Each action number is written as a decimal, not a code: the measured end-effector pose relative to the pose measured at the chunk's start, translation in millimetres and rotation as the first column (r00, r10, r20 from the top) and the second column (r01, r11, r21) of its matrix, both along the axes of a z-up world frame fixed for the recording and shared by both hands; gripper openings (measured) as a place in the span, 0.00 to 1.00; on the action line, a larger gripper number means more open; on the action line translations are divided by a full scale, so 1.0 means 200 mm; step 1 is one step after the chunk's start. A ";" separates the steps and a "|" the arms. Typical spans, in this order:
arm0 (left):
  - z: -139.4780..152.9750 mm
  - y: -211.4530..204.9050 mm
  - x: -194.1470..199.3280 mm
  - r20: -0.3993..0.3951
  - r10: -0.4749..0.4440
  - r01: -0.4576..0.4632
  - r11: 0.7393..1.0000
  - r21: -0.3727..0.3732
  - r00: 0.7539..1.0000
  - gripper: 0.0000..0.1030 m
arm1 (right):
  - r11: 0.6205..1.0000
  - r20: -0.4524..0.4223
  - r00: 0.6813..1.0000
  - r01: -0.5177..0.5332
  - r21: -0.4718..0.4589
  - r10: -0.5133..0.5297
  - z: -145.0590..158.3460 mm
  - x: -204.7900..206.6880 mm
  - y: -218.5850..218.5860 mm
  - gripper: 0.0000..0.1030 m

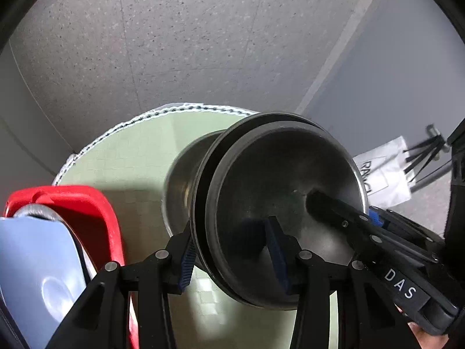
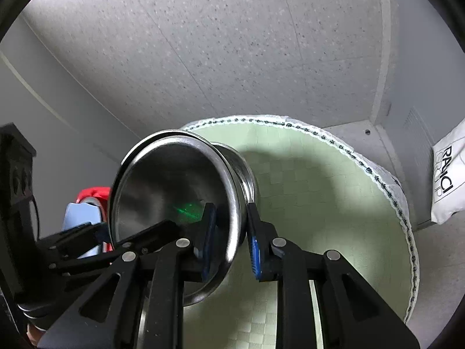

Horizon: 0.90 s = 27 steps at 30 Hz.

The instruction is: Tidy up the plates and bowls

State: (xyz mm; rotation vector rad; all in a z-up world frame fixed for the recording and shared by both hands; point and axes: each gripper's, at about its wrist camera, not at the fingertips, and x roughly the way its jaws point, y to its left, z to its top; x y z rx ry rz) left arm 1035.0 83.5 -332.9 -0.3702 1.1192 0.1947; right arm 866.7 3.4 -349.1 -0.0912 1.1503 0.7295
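A steel bowl (image 1: 279,192) is held tilted on its side above the pale green tablecloth (image 1: 122,157), with a second steel bowl (image 1: 183,180) nested behind it. My left gripper (image 1: 232,258) straddles the near bowl's rim, one finger inside, one outside, shut on it. My right gripper (image 1: 325,206) reaches into the same bowl from the right. In the right wrist view the bowl (image 2: 162,183) sits with its rim between my right gripper's (image 2: 232,241) fingers, with a gap left on the outer side. The second bowl (image 2: 244,168) shows behind.
A red dish rack (image 1: 87,209) stands at the left and holds a light blue plate (image 1: 37,264). The round table's trimmed edge (image 2: 401,203) curves at the right. A white paper bag (image 2: 447,180) stands on the floor by the wall.
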 end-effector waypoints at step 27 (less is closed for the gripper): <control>0.07 0.01 0.09 -0.021 -0.099 0.100 0.993 0.060 0.995 0.75 | 0.994 0.035 0.993 0.108 0.028 -0.109 0.06 0.03 -0.08 0.59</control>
